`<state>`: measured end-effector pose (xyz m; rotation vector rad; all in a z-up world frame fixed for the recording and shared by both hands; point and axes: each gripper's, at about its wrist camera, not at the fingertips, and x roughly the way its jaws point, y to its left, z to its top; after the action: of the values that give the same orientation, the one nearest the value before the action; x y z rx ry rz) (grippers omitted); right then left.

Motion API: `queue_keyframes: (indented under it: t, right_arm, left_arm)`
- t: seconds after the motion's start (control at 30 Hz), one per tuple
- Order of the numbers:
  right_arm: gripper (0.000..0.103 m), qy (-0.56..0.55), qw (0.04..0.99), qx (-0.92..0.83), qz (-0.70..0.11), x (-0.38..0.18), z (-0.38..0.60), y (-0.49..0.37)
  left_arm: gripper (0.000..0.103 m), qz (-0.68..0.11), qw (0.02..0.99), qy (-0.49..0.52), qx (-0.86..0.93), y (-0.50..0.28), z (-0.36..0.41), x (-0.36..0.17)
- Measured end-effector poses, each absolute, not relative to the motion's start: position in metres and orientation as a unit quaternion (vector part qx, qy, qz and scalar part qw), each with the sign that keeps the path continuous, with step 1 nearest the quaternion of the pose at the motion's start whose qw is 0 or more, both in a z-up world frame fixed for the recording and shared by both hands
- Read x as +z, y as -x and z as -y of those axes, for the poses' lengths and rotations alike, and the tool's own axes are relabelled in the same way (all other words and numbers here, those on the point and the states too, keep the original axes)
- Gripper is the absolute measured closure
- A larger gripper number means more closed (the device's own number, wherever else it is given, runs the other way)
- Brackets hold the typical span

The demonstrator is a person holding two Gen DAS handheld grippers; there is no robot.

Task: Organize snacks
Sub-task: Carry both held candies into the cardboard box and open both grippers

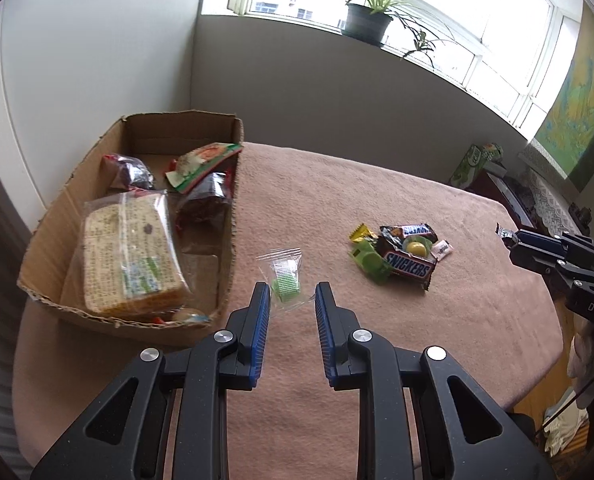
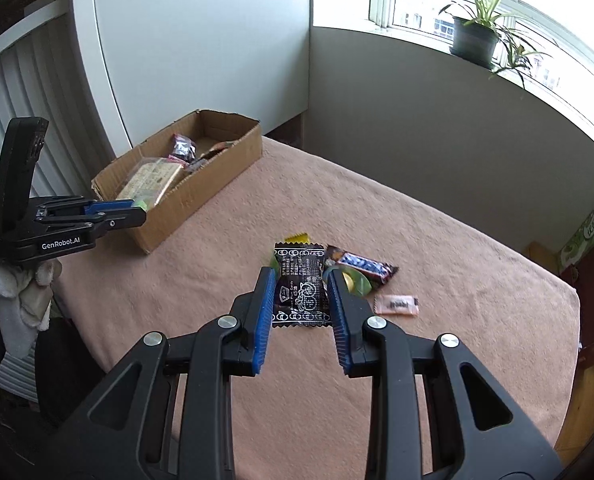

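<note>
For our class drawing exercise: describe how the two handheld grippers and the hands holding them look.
Both the left gripper and right gripper have black angular frames, silver rivets and ribbed blue pads. One side reads "GenRobot.AI" in white. The hand wears a white glove.

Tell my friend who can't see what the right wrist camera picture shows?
The right gripper holds a black candy packet above a table with a pink cloth. Under it lies a small pile of snacks. On the left, the left gripper reaches toward a cardboard box with snacks inside.
</note>
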<state>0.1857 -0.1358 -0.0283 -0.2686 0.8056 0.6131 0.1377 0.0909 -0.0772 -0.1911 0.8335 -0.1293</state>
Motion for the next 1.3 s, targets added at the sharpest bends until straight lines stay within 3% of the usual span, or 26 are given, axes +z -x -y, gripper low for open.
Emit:
queue_keyframes:
  t: [0.5,0.9,0.93,1.0,1.03,1.3]
  right_arm:
    - [0.075,0.099,0.834,0.384,-0.385,-0.038,0.015,-0.209]
    - [0.074,0.087,0.815,0.418,-0.392,-0.056,-0.043,-0.220]
    - [0.071,0.081,0.814,0.419,-0.395,-0.057,-0.044,-0.221]
    - [0.042,0.068,0.816,0.416,-0.395,-0.057,-0.039,-0.223]
    - [0.036,0.063,0.820,0.413,-0.391,-0.055,-0.035,-0.222]
    - [0.020,0.032,0.839,0.382,-0.387,-0.040,0.008,-0.208]
  left_arm:
    - [0.081,-0.386,0.915,0.119,0.010,-0.149,-0.185,-0.078]
    - [0.081,-0.385,0.913,0.136,0.026,-0.161,-0.212,-0.083]
    - [0.081,-0.384,0.913,0.136,0.027,-0.161,-0.213,-0.083]
    - [0.081,-0.385,0.912,0.138,0.030,-0.162,-0.215,-0.082]
    - [0.081,-0.384,0.912,0.140,0.030,-0.161,-0.216,-0.081]
    - [0.075,-0.378,0.915,0.140,0.024,-0.151,-0.207,-0.072]
